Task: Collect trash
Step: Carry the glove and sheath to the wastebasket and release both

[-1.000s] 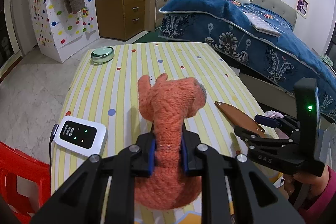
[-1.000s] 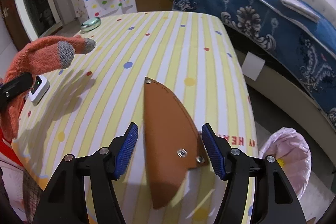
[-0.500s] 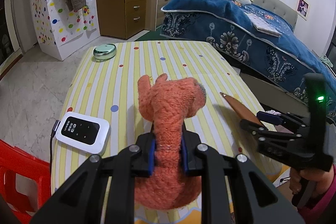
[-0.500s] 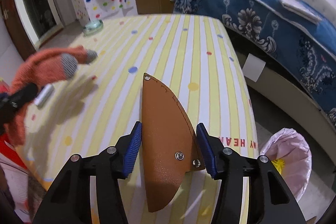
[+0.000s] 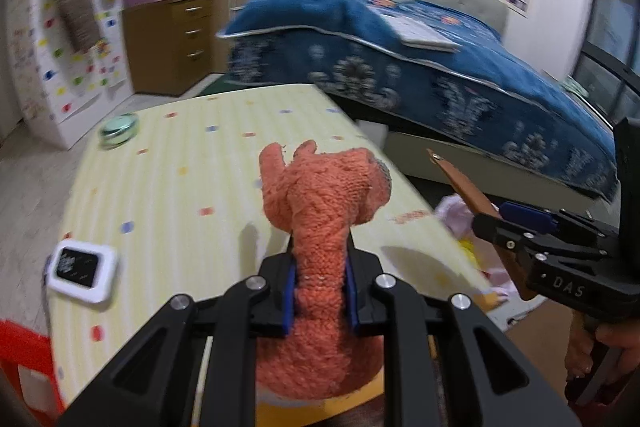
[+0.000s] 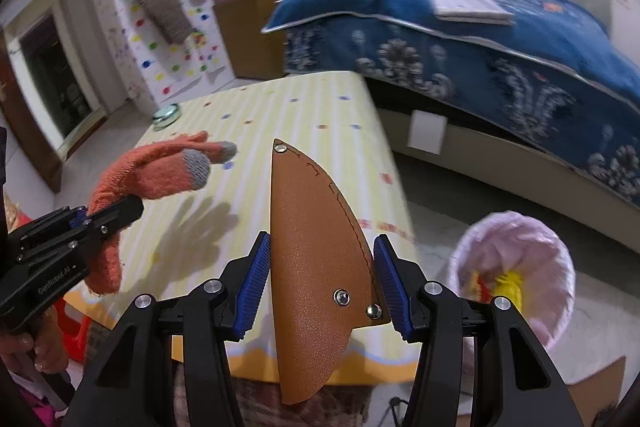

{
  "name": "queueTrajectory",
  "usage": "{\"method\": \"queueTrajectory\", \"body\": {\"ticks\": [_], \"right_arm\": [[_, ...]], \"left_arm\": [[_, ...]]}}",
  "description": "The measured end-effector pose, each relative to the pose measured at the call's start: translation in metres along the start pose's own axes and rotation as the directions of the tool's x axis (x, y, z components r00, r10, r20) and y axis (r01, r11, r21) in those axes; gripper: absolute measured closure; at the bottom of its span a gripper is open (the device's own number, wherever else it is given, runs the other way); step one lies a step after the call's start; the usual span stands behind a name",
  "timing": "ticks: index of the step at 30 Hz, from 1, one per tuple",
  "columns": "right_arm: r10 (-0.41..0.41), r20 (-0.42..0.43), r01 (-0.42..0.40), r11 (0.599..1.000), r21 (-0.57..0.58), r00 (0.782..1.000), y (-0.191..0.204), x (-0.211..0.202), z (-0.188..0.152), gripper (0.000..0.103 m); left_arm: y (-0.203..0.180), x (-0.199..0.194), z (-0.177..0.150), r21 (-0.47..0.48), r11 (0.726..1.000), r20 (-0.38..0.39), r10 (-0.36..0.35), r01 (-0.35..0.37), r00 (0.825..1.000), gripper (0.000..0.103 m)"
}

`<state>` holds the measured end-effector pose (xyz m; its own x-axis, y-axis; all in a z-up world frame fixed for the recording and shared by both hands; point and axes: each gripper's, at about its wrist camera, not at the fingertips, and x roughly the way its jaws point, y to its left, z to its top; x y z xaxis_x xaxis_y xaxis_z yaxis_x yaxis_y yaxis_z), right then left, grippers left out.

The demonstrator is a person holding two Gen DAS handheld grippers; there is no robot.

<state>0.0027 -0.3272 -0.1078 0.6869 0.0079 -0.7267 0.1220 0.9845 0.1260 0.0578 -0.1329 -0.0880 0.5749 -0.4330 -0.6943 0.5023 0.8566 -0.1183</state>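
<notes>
At the far left of the left wrist view a white device (image 5: 82, 263) with a dark screen lies near the left edge of the striped, dotted surface (image 5: 168, 179), and a round green tin (image 5: 119, 126) sits at the far left corner. A red stool (image 5: 24, 355) stands just off the near left edge.

In the middle, the left gripper (image 5: 319, 285) has its fingers (image 5: 288, 291) clamped on the wrist part of an orange glove (image 5: 324, 211), which stands upright above the surface with its fingertips pointing away. From the right wrist view the same glove (image 6: 152, 175) hangs clear of the surface, casting a hand-shaped shadow below it.

Further right, the right gripper (image 6: 320, 281) has its fingers (image 6: 254, 281) pressed on both edges of a brown leather sheath (image 6: 312, 259), pointed tip away; it is lifted off the surface. These fingers have just been closing in on the sheath. In the left wrist view the sheath (image 5: 460, 183) pokes out past the surface's right edge.

On the floor to the right of the surface stands a bin (image 6: 516, 227) lined with a pink bag, yellow scraps inside. A bed (image 6: 480, 39) with a blue cover fills the far right.
</notes>
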Motion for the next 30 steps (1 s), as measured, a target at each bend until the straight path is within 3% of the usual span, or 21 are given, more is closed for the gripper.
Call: {"method": "queueTrajectory", "body": {"ticks": [10, 17, 25, 30], "right_arm": [[-0.177, 0.029, 0.17, 0.972, 0.161, 0.984, -0.088, -0.035, -0.02, 0.05], [-0.275, 0.028, 0.258, 0.928, 0.269, 0.961, -0.15, -0.048, -0.032, 0.05], [-0.312, 0.06, 0.269, 0.888, 0.374, 0.948, -0.209, -0.058, -0.023, 0.05], [-0.283, 0.074, 0.226, 0.874, 0.429, 0.956, -0.24, -0.048, -0.016, 0.049]], "left_arm": [[-0.103, 0.039, 0.019, 0.134, 0.977, -0.024, -0.164, 0.166, 0.986, 0.086], [-0.166, 0.07, 0.028, 0.213, 0.95, -0.05, -0.223, 0.229, 0.973, 0.086], [-0.222, 0.107, 0.04, 0.27, 0.92, -0.09, -0.27, 0.285, 0.959, 0.085], [-0.249, 0.134, 0.048, 0.287, 0.911, -0.12, -0.274, 0.297, 0.954, 0.084]]}}
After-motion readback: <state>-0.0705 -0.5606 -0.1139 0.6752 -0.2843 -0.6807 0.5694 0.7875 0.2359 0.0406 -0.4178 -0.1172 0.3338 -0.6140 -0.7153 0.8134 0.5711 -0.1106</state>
